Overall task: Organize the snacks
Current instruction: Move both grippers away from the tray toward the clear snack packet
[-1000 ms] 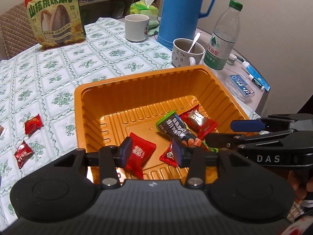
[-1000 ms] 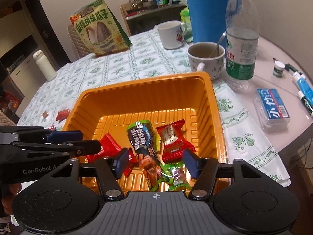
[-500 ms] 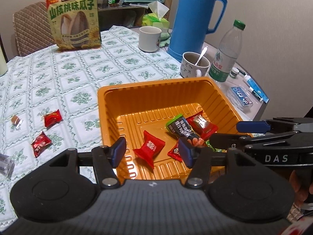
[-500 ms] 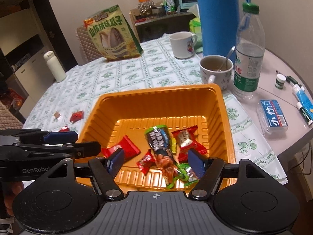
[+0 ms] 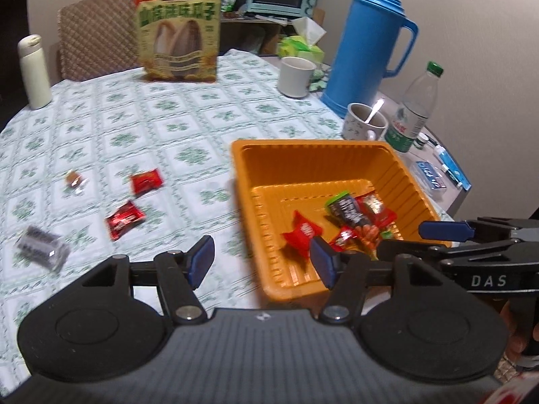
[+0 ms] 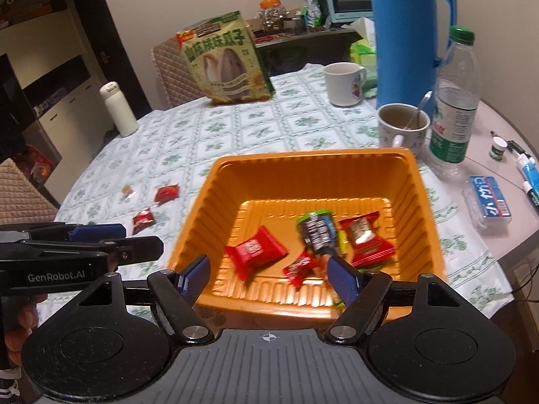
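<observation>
Both tools gape, empty | left tool | right tool | orange tray just ahead

Both the left gripper and right gripper have drawn back from the orange tray, jaws wider.

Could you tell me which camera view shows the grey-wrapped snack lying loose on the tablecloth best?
The left wrist view: the grey-wrapped snack lies in plain sight on the tablecloth at far left, though blurred. In the right wrist view I cannot find it; the left gripper covers that part of the table.
</observation>
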Available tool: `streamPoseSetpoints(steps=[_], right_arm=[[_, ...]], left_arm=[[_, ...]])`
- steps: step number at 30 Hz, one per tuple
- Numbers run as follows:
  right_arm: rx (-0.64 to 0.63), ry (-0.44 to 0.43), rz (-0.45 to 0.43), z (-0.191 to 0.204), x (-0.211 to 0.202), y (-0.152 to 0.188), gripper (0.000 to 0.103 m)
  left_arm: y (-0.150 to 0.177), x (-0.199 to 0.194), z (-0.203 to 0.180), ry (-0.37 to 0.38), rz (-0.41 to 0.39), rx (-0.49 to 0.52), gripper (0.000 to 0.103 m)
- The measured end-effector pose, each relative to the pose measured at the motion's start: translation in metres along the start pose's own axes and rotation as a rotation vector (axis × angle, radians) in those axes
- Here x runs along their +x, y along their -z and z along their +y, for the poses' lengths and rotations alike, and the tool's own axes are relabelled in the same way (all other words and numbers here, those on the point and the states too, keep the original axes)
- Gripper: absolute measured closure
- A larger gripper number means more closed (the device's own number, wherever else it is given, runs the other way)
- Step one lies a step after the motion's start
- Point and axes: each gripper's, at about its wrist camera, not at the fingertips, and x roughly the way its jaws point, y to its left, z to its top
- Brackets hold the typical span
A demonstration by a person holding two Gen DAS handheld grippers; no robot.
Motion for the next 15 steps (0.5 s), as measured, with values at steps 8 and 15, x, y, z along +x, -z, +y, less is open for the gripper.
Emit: streamPoseSetpoints(steps=[8, 15], right_arm=[[-0.015, -0.038, 0.036, 0.036, 0.01, 0.01, 0.025], [-0.044, -0.07, 0.065, 0.073, 0.024, 0.014, 0.025]], left_arm=[[0.015, -0.018, 0.044, -0.036, 0.011, -0.042, 0.044], [0.026, -0.029, 0.083, -0.062, 0.023, -0.067, 0.044]])
